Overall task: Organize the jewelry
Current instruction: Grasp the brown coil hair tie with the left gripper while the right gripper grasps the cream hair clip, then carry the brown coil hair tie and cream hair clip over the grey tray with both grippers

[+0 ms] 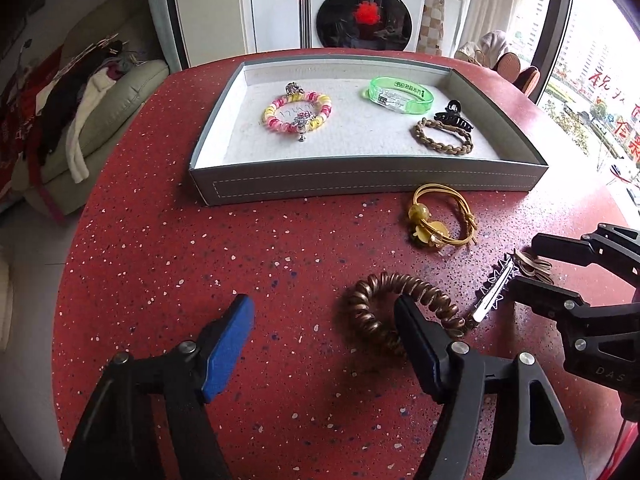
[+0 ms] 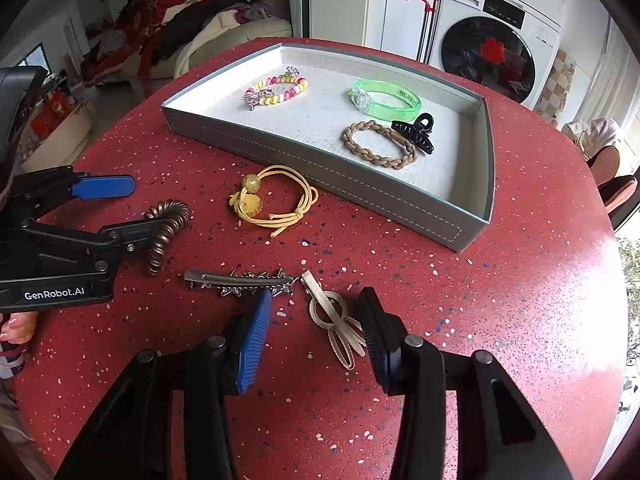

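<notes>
A grey tray (image 1: 360, 184) (image 2: 304, 148) on the red table holds a pink-yellow bracelet (image 1: 298, 111) (image 2: 276, 90), a green bangle (image 1: 400, 94) (image 2: 386, 100), a braided brown band (image 1: 442, 136) (image 2: 378, 144) and a black claw clip (image 1: 454, 114) (image 2: 414, 132). On the table lie a yellow hair tie (image 1: 440, 216) (image 2: 272, 200), a brown spiral tie (image 1: 396, 312) (image 2: 166, 232), a spiky silver clip (image 1: 492, 290) (image 2: 240, 282) and a beige clip (image 2: 334, 316). My left gripper (image 1: 324, 320) (image 2: 132, 208) is open, its right finger inside the spiral tie. My right gripper (image 2: 314, 312) (image 1: 524, 264) is open around the beige clip.
A washing machine (image 1: 360, 12) (image 2: 492, 48) stands behind the table. A sofa piled with clothes (image 1: 92, 92) (image 2: 192, 28) is at the far left. The round table edge (image 2: 600, 216) curves close on the right, with chairs (image 1: 516, 68) beyond it.
</notes>
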Available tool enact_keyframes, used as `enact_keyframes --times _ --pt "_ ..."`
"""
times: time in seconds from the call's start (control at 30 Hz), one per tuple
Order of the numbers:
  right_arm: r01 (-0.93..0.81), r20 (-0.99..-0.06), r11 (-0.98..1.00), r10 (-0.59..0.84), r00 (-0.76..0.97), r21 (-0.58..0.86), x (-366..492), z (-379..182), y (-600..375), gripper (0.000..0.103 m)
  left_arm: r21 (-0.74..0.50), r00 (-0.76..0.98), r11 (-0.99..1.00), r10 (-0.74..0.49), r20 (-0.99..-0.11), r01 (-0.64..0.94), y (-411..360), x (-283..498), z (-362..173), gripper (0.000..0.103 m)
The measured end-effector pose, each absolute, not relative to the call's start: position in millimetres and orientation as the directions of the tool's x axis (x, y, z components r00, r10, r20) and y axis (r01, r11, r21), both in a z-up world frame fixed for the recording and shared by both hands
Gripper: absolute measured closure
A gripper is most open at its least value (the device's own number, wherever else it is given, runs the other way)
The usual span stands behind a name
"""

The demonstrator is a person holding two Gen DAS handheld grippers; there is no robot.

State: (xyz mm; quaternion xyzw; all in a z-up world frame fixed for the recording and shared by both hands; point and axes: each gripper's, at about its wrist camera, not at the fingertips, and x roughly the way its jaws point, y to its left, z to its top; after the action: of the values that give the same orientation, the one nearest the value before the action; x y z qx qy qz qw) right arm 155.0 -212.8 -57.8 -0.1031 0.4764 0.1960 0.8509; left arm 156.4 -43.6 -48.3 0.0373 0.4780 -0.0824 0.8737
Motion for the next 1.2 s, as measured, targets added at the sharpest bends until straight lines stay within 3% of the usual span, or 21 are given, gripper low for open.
enact_keyframes --times 0.1,0.17,0.4,0.8,1.2 --pt "-0.435 -0.858 0.900 0.233 0.458 0.012 154.8 -56.5 -207.3 0.068 0.000 0.531 0.978 -0.114 -0.840 0.209 -49.2 154.3 -47.5 0.027" --pt "-0.430 -0.860 0.903 0.231 0.455 0.015 154.6 -55.5 -205.6 0.084 0.012 0.536 0.975 -0.112 -0.837 0.223 -51.6 152.9 -46.6 0.032" --pt "-0.373 -0.861 0.928 0.204 0.466 0.018 151.5 -53.7 -205.5 0.085 0.002 0.530 0.964 -0.144 -0.835 0.265 -53.1 150.4 -44.7 0.073" --pt "-0.228 -0.825 0.956 0.276 0.493 0.184 138.7 -45.7 -243.7 0.085 -0.195 0.525 0.945 -0.309 -0.793 0.261 -15.4 144.0 -30.9 0.073" --pt "-0.163 -0.795 0.946 0.323 0.514 0.279 122.7 -46.3 -261.9 0.085 -0.271 0.519 0.938 -0.346 -0.782 0.218 21.6 135.7 -30.9 0.073"
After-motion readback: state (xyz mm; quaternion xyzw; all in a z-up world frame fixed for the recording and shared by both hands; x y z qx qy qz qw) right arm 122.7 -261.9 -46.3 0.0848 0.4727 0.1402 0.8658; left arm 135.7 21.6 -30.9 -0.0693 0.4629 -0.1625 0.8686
